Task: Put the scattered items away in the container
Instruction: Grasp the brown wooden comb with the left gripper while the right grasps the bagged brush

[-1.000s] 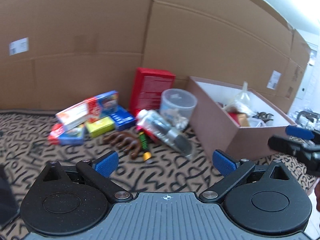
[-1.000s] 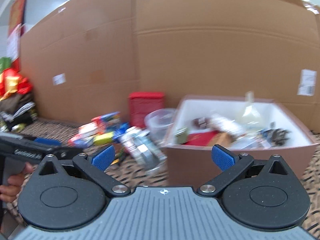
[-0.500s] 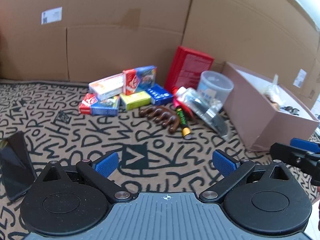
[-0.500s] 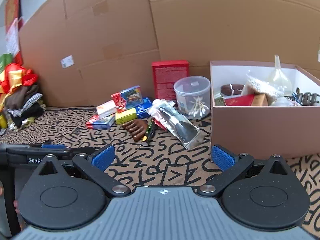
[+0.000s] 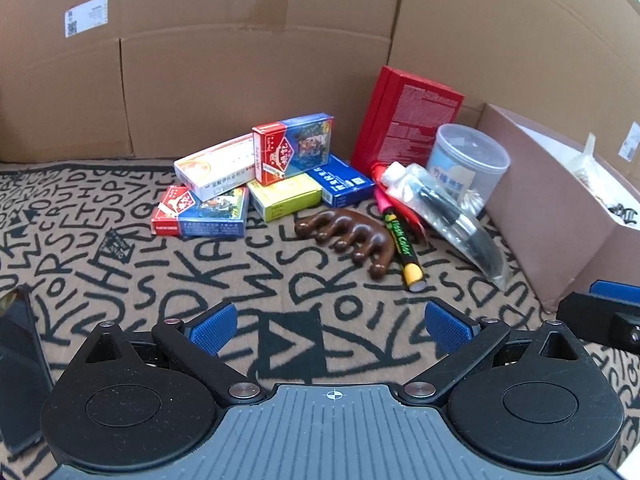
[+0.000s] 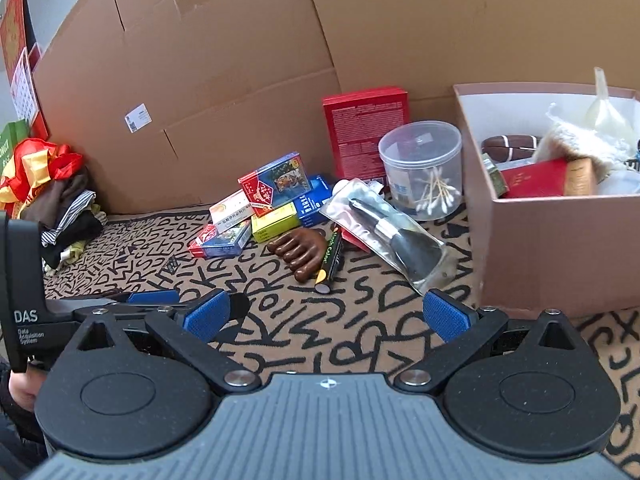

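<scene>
Scattered items lie on the patterned mat: several small card and medicine boxes, a brown wooden massager, a black-yellow marker, a brush in a clear pouch, a clear tub of cotton swabs and an upright red box. The brown container box stands at the right, part filled. My left gripper is open and empty, above the mat short of the pile. My right gripper is open and empty, left of the container's near corner.
Cardboard walls close the back. A dark phone lies on the mat at the left edge. A heap of clothes sits at the far left. The left gripper shows low left in the right wrist view.
Both cameras have tilted down and pulled back from the wall, so the mat and the pile now show from above. Both grippers stay open.
</scene>
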Available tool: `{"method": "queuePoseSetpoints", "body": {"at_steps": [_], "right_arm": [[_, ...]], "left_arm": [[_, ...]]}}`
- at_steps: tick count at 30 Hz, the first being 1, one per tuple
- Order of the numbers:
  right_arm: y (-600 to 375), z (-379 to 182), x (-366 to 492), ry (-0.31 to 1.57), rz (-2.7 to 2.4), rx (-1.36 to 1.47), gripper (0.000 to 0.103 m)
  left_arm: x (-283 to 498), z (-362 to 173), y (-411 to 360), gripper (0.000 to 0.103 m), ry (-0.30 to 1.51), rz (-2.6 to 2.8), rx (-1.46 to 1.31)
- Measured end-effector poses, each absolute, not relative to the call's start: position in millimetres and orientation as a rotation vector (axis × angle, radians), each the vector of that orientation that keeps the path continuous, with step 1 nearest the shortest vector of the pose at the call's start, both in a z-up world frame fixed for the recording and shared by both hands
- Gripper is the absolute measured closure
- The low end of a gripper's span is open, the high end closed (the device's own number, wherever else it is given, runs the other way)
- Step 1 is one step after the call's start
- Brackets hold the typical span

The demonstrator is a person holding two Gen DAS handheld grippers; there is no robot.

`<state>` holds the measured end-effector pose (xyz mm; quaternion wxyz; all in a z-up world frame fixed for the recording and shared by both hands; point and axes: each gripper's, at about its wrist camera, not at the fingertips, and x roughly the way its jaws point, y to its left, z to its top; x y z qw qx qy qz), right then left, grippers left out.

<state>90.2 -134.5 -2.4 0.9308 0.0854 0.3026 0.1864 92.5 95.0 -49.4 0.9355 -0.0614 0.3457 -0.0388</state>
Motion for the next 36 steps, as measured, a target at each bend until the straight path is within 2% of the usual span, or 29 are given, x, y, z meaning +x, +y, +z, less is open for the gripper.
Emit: {"method": "queuePoseSetpoints", "body": {"at_steps": [23, 24, 29, 31, 33, 36], "right_arm": [[-94, -35, 138, 0.546, 0.163, -0.098, 0.0], [-91, -37, 138, 0.542, 0.156, -0.12, 0.005], [-77, -39, 137, 0.502, 0.207, -0.229, 0.007], [-76, -41, 144, 0.507, 0.193, -0.245, 0.013], [-78, -43, 153, 0.535, 0.201, -0.221, 0.022], [-80, -49, 163, 0.564, 0.192, -0.205, 0.026]], "left_arm": [[174, -74, 99, 0.0, 0.796, -0.104, -0.134], [177, -76, 99, 0.0, 0.799, -0.102, -0.133], [186, -78, 100, 0.0, 0.793, -0.098, -0.123], [191, -77, 101, 0.0, 0.789, -0.104, -0.116], [196, -75, 98, 0.001, 0.784, -0.121, -0.095], [205, -74, 92, 0.005, 0.782, -0.147, -0.055]]}}
